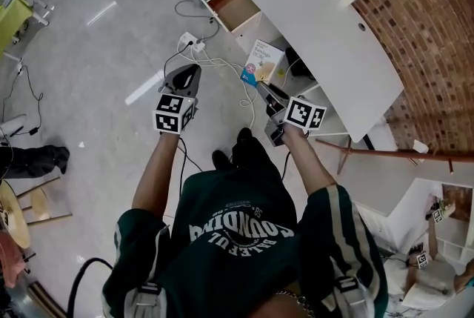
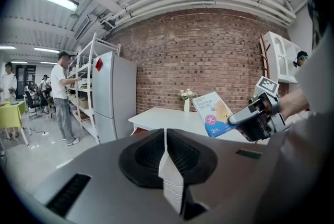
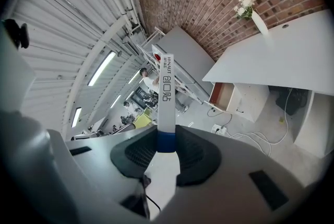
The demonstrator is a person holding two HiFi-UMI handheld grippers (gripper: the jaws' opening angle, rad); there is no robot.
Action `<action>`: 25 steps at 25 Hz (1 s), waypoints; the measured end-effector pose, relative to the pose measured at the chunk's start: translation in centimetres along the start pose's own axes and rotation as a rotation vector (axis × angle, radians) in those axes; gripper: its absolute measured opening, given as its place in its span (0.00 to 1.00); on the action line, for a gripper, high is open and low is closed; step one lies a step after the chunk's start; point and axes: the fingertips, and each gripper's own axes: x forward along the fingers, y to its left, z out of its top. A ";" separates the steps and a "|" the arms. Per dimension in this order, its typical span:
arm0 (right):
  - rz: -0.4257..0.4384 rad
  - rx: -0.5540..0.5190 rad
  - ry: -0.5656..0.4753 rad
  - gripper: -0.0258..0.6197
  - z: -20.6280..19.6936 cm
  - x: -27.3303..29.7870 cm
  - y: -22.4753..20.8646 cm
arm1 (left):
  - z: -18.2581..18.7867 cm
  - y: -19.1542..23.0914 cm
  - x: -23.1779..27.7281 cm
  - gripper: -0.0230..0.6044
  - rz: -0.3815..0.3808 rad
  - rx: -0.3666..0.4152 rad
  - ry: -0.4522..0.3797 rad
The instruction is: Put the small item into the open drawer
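Your right claw (image 3: 166, 145) covers the box's (image 3: 165, 95) lower end. At 12 o'clock, the worktop (image 1: 311, 20) hides the drawer's (image 1: 235, 7) back.

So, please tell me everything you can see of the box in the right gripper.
The box is flat and thin and looks like cardboard. It is cream and white with a blue lower corner, a pink round mark and print. The right gripper clamps its blue end and holds it in the air, edge towards that gripper's camera, near the desk. Nothing else touches it.
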 end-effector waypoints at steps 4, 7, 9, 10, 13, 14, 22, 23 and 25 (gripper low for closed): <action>-0.001 0.007 0.001 0.21 -0.2 0.3 0.0 | -0.3 0.3 0.3 0.08 -0.005 -0.002 0.002; 0.004 0.009 -0.001 0.21 0.0 0.7 -0.2 | -0.3 0.5 0.7 0.08 -0.007 0.002 0.003; 0.010 0.010 -0.001 0.21 0.2 1.2 -0.4 | -0.2 0.7 1.0 0.08 -0.004 0.004 0.001; 0.013 0.011 -0.002 0.21 0.4 1.5 -0.5 | -0.1 0.9 1.2 0.08 -0.001 0.005 0.000; 0.020 0.019 0.004 0.21 0.5 2.6 -0.8 | 0.0 1.8 1.7 0.08 0.009 0.006 -0.003; 0.022 0.021 0.008 0.21 0.6 3.0 -0.8 | 0.0 2.1 1.9 0.08 0.013 0.005 -0.004; 0.031 0.033 0.029 0.21 2.6 7.0 -1.1 | 0.5 5.5 3.8 0.08 0.031 -0.005 0.012; 0.032 0.032 0.033 0.21 2.9 7.5 -1.2 | 0.6 5.9 4.0 0.08 0.033 -0.006 0.013; 0.034 0.029 0.039 0.21 3.4 8.5 -1.5 | 0.6 6.8 4.5 0.08 0.037 -0.003 0.014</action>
